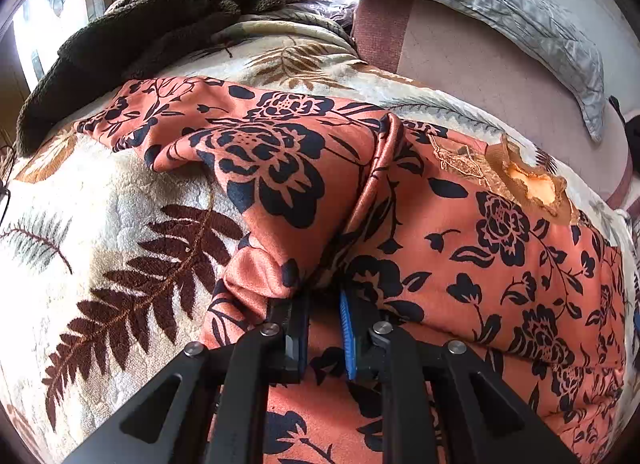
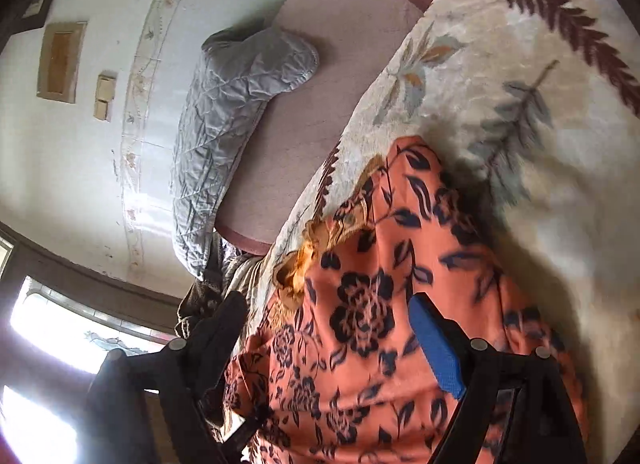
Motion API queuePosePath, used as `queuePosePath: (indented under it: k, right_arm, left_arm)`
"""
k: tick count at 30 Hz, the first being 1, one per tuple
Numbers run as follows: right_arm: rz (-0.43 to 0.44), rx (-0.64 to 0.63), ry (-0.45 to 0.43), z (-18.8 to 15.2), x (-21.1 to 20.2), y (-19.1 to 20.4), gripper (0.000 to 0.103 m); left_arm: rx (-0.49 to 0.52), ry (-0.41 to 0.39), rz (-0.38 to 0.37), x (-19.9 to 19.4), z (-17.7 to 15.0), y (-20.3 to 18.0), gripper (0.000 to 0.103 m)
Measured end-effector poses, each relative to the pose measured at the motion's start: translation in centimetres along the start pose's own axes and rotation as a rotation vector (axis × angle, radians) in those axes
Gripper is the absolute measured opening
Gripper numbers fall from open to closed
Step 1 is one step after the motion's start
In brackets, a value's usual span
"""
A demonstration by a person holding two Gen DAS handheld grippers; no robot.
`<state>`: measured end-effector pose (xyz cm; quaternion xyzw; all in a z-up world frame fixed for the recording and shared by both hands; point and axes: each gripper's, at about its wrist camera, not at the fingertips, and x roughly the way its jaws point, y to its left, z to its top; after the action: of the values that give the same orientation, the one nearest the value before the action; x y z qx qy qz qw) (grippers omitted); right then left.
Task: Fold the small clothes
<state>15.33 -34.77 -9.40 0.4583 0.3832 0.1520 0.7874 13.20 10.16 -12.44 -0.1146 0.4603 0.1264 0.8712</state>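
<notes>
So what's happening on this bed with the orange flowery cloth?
A person holding a gripper in each hand is folding an orange floral garment that lies on a leaf-patterned blanket. The left gripper has its fingers pinched on a bunched ridge of the fabric. The right gripper is open, with the garment between its spread fingers. A grey quilted pillow and a dark brown fleece lie further back on the bed.

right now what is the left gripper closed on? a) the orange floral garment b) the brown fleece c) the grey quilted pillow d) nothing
a: in the left wrist view the left gripper has its fingers pinching a bunched fold of the orange floral garment, while the brown fleece and the grey quilted pillow lie far off.
</notes>
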Motion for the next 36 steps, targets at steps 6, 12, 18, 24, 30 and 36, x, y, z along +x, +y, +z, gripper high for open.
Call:
queuePosePath:
  k: [6, 12, 18, 24, 30, 36]
  right_arm:
    - [-0.180, -0.010, 0.056, 7.5, 5.2, -2.8, 0.082]
    - [-0.212, -0.072, 0.006, 7.5, 2.3, -2.7, 0.084]
    - [-0.488, -0.290, 0.172, 4.0, 5.8, -1.4, 0.013]
    - [-0.784, -0.401, 0.005, 2.0, 5.2, 1.6, 0.023]
    - [-0.444, -0.319, -0.020, -7.3, 0.0, 5.2, 0.076]
    - [-0.158, -0.306, 0.122, -18.3, 0.1, 7.3, 0.076]
  left_arm:
    - [0.058, -0.018, -0.001, -0.4, -0.7, 0.0, 0.016]
    - [0.082, -0.042, -0.030, -0.4, -1.2, 0.1, 0.017]
    - [0.093, -0.028, -0.096, -0.5, -1.1, 0.2, 0.030]
    - [0.042, 0.001, -0.215, -2.5, -0.2, 2.3, 0.035]
    - [-0.301, -0.119, -0.341, -6.7, 3.9, 12.7, 0.082]
    - [-0.667, -0.010, -0.351, 0.7, 9.4, 24.9, 0.081]
